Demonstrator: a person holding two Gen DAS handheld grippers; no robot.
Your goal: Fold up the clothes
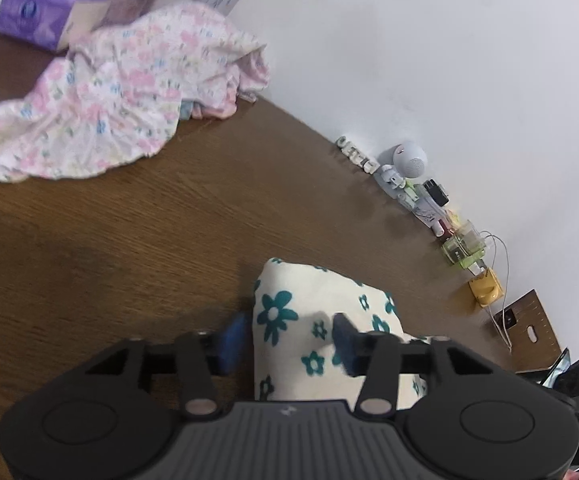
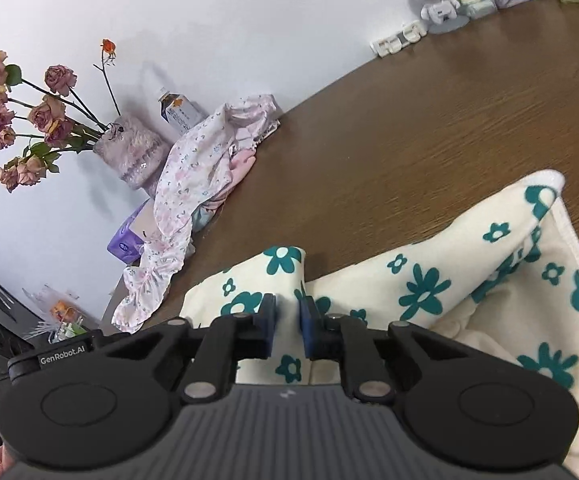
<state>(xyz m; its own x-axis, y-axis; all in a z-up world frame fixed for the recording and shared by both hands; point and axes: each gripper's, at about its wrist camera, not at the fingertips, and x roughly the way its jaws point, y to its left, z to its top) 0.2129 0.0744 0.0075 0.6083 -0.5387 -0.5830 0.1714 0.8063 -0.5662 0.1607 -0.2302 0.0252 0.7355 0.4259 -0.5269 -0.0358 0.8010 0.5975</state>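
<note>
Nearest the right wrist camera, the black right gripper (image 2: 288,322) with blue pads was clenched on a raised pleat of the cream cloth printed with teal flowers (image 2: 429,280), which lay rumpled on the near part of the brown wooden table (image 2: 429,120); the black left gripper (image 1: 289,334) stood wide apart astride another bunched corner, grasping nothing that showed. I judged a fold to be in hand, the next move calling for both corners carried together evenly. Readable writing: "GenRobot.AI" (image 2: 62,349) on the right gripper's body and "DAS" on a dark device at far left.
</note>
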